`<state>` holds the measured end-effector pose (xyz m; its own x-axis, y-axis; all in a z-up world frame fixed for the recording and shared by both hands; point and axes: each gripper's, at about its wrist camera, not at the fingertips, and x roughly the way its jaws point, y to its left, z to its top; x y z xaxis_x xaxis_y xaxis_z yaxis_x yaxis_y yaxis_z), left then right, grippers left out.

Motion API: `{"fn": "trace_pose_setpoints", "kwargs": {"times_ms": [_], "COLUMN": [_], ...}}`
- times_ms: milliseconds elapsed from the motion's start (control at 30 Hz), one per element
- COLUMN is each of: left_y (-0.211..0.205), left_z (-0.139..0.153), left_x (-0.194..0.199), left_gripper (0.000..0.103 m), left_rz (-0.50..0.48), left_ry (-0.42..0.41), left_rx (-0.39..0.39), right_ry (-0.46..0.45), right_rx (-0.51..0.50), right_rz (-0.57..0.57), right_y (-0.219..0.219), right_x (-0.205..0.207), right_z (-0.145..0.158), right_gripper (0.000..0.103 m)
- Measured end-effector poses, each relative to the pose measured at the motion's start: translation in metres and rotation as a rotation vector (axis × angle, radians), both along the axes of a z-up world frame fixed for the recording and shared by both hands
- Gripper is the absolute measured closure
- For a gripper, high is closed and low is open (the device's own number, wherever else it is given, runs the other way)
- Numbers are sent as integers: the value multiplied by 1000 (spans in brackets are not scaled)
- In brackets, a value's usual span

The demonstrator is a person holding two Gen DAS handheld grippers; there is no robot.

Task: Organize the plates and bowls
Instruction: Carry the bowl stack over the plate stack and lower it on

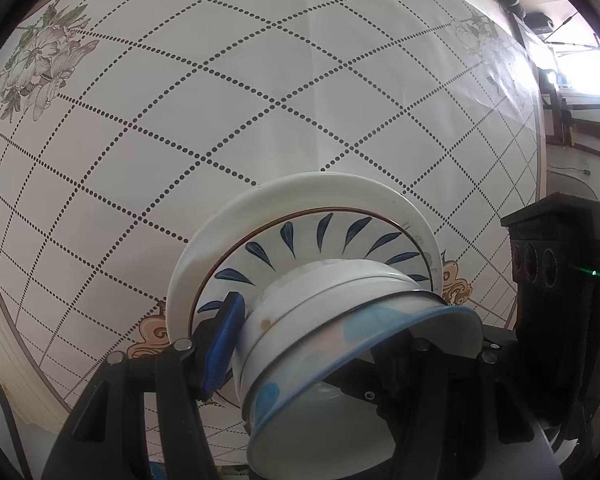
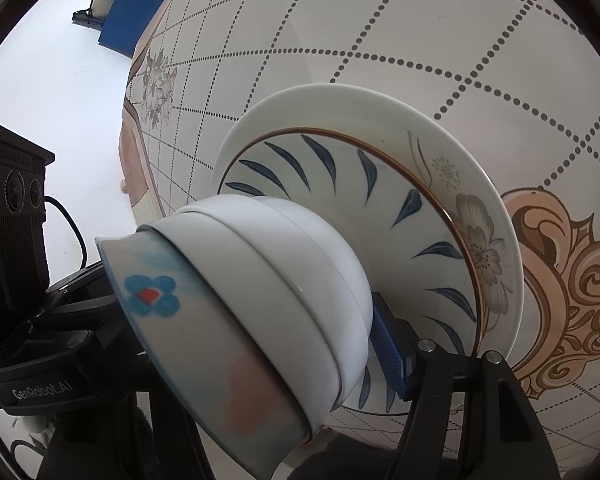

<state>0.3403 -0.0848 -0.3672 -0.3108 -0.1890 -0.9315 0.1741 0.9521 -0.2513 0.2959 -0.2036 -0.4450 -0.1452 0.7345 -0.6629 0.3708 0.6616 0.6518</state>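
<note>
A home dining spot: flower-printed tablecloth [image 1: 260,80], stacked crockery [image 2: 300,260].

My left wrist view looked steeply down, very near the nested white ceramic bowls [image 1: 340,320], my right wrist view faced them slantwise from the opposite side [image 2: 260,300], both sharing the dotted-grid white tablecloth [image 1: 260,80].

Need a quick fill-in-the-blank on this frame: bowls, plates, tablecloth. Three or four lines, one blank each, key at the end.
1. The stack of bowls sits on two stacked ____.
2. The upper plate is painted with dark ____ leaf strokes.
3. The top bowl bears a blue flower with a ____ centre.
4. The tablecloth carries a grid of ____ lines.

Missing words: plates; blue; red; dotted
</note>
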Motion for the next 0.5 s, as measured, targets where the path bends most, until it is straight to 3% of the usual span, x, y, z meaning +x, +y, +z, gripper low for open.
{"fn": "trace_pose_setpoints", "kwargs": {"times_ms": [500], "left_y": [6], "left_z": [6], "left_x": [3], "left_gripper": [47], "left_rz": [37], "left_ry": [-25], "left_rx": [20], "right_ry": [13], "right_rx": [-36], "right_rz": [5], "right_y": [-8], "right_x": [3], "right_z": [6], "right_gripper": [35]}}
